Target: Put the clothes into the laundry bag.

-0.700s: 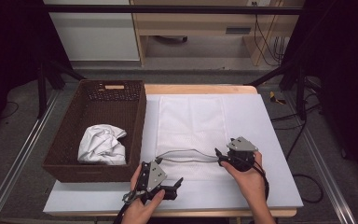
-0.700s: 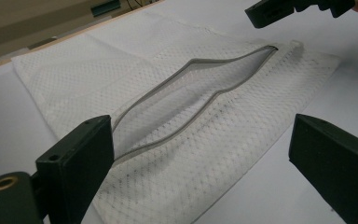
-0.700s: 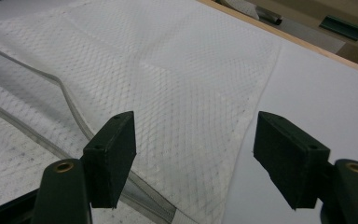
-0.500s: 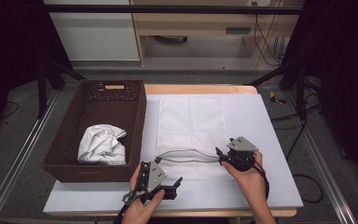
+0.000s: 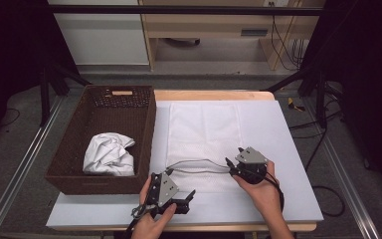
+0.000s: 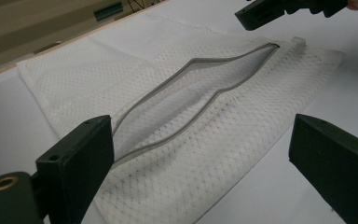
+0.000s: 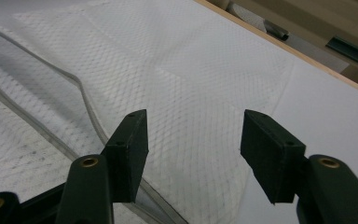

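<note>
A white mesh bag [image 5: 204, 129] lies flat on the white table, its grey zip opening [image 5: 199, 166] gaping near the front edge. In the left gripper view the zip opening [image 6: 191, 93] bows apart across the mesh. My left gripper [image 5: 189, 196] rests low at the bag's front left corner with jaws wide open [image 6: 200, 154] and nothing between them. My right gripper [image 5: 233, 158] hovers at the right end of the zip, open [image 7: 193, 140] over the mesh bag [image 7: 191, 70], with the zip edge [image 7: 81, 93] just left of its left jaw. Its tip shows far off as the right gripper [image 6: 270, 11].
A brown wicker basket [image 5: 99, 184] stands at the table's left with a crumpled white cloth [image 5: 109, 154] inside. The table board [image 5: 288, 149] has a bare strip right of the bag. A wooden shelf unit and cables lie beyond the far edge.
</note>
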A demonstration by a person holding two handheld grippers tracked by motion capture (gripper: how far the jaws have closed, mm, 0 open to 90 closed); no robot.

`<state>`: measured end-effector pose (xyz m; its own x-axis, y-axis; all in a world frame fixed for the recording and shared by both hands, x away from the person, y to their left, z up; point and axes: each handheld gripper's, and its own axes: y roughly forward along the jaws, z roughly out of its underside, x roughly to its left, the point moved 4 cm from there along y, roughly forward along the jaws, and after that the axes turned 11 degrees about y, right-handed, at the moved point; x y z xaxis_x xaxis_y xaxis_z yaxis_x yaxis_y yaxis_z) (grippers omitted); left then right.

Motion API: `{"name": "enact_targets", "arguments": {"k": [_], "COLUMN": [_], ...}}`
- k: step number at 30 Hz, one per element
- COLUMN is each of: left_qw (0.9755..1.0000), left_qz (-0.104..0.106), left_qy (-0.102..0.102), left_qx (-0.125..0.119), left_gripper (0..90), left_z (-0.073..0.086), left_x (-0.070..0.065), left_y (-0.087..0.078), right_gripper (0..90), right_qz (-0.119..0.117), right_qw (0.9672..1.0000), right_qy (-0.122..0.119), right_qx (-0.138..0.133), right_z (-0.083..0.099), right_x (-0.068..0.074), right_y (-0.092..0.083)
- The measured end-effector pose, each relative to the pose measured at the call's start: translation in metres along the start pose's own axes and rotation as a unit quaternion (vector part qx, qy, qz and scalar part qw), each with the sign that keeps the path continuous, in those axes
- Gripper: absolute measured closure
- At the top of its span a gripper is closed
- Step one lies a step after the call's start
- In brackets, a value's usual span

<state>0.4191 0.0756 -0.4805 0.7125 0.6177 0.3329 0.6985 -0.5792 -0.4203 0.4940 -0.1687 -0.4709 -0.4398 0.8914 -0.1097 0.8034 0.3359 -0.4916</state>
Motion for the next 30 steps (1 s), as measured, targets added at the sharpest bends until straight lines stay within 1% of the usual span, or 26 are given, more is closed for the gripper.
{"name": "enact_targets", "arguments": {"k": [1,2,3,4,6,7,8,10,11,12,14,16,17,19,21,22,23,26,28,29,30], "left_qw": [1.0000,1.0000,1.0000,1.0000,0.9999,0.9999,0.9999,0.9998,0.9998,0.9998,0.9998,0.9996,0.9996,0.9995,0.9993,0.9989,0.9988,0.9985,0.9984,0.9984,0.9982], "left_qz": [0.001,0.001,0.001,0.001,0.001,0.001,0.000,-0.002,-0.001,0.000,0.005,0.006,0.007,0.009,0.014,0.019,0.020,0.021,0.023,0.025,0.027], "left_qy": [-0.002,-0.002,-0.003,-0.006,-0.011,-0.014,-0.015,-0.018,-0.018,-0.019,-0.022,-0.027,-0.027,-0.029,-0.035,-0.042,-0.044,-0.050,-0.051,-0.051,-0.052], "left_qx": [-0.001,-0.001,0.000,-0.002,-0.002,-0.001,-0.001,-0.003,-0.003,-0.003,-0.002,-0.003,-0.002,-0.002,0.000,0.004,0.005,0.001,0.003,0.006,0.006], "left_gripper": [7.0,7.0,7.0,7.0,7.0,7.0,7.0,7.0,7.0,7.0,7.0,7.0,7.0,7.0,7.0,7.0,7.0,7.0,6.8,6.7,6.7], "left_z": [0.000,0.000,0.000,0.000,0.001,0.001,0.001,0.001,0.001,0.001,0.001,0.002,0.003,0.003,0.003,0.003,0.003,0.002,0.002,0.002,0.002], "left_x": [0.000,0.000,0.001,0.001,0.002,0.003,0.004,0.005,0.005,0.005,0.004,0.004,0.004,0.003,0.003,0.003,0.004,0.005,0.005,0.005,0.005], "left_y": [0.000,0.000,-0.001,-0.001,-0.002,-0.002,-0.002,-0.002,-0.002,-0.001,-0.001,-0.001,-0.001,-0.001,-0.001,-0.001,-0.001,-0.001,-0.001,-0.001,-0.001], "right_gripper": [43.5,43.5,43.4,43.2,43.3,43.4,43.4,43.6,43.2,43.2,42.8,42.8,43.1,43.6,48.0,49.9,51.5,53.1,54.2,56.3,56.3], "right_qz": [-0.002,-0.002,-0.001,-0.001,-0.008,-0.009,-0.009,-0.012,-0.017,-0.017,-0.029,-0.038,-0.046,-0.049,-0.056,-0.059,-0.061,-0.070,-0.070,-0.068,-0.068], "right_qw": [0.9999,0.9999,0.9997,0.9995,0.9991,0.9989,0.9989,0.9984,0.9978,0.9978,0.9969,0.9962,0.9955,0.9950,0.9945,0.9943,0.9941,0.9933,0.9924,0.9920,0.9920], "right_qy": [-0.011,-0.011,-0.022,-0.026,-0.035,-0.043,-0.043,-0.052,-0.061,-0.061,-0.072,-0.078,-0.083,-0.086,-0.087,-0.086,-0.085,-0.085,-0.091,-0.093,-0.093], "right_qx": [-0.008,-0.008,-0.014,-0.019,-0.021,-0.019,-0.019,-0.017,-0.017,-0.017,-0.011,-0.004,0.006,0.009,0.018,0.023,0.030,0.035,0.045,0.052,0.052], "right_z": [-0.001,-0.001,-0.003,-0.004,-0.005,-0.005,-0.005,-0.005,-0.005,-0.005,-0.004,-0.002,-0.001,0.000,0.001,0.002,0.003,0.004,0.006,0.007,0.007], "right_x": [0.002,0.002,0.004,0.007,0.012,0.013,0.013,0.016,0.018,0.018,0.022,0.024,0.027,0.028,0.029,0.030,0.031,0.033,0.035,0.036,0.036], "right_y": [-0.001,-0.001,-0.002,-0.003,-0.002,-0.001,-0.001,0.001,0.002,0.002,0.004,0.006,0.009,0.010,0.013,0.014,0.016,0.020,0.024,0.026,0.026]}}
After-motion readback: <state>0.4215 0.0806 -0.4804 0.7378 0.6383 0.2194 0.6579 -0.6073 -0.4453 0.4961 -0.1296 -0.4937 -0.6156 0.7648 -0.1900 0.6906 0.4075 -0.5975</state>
